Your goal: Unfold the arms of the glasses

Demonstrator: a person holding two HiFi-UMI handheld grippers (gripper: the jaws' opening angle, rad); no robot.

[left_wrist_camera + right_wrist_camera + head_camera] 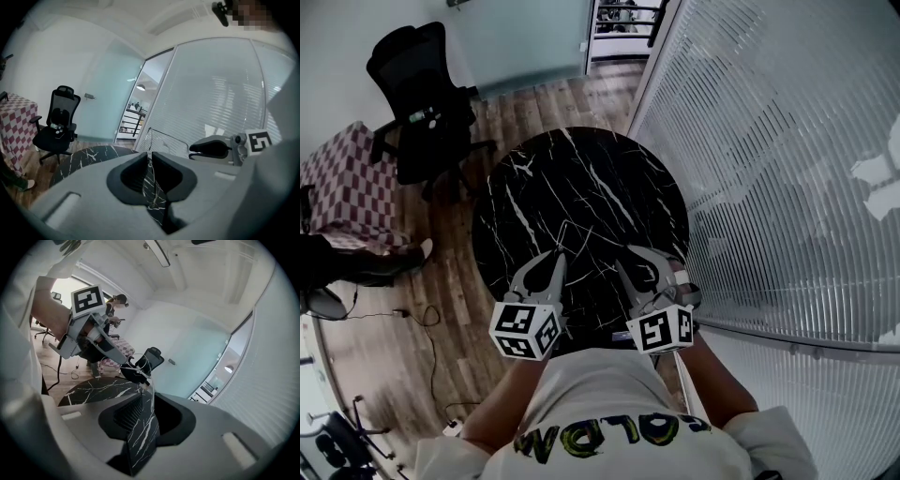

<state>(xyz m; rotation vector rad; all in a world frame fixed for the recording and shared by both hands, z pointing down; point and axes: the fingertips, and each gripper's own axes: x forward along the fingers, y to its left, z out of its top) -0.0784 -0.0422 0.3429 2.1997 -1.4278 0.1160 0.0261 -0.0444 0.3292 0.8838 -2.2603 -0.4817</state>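
Both claws are nipped shut on the thin wire glasses (152, 388), holding them in the air above the black marble desk (581, 187), left claw (150, 157) facing right claw (146, 398). They look feather-light, springy and easily bent, so I'd pinch gently beside each hinge.

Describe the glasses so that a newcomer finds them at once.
Find the round black marble table. Above its near edge, the left gripper and the right gripper pinch the glasses. Unlike those bulky grey tools, they are thin pale wire.
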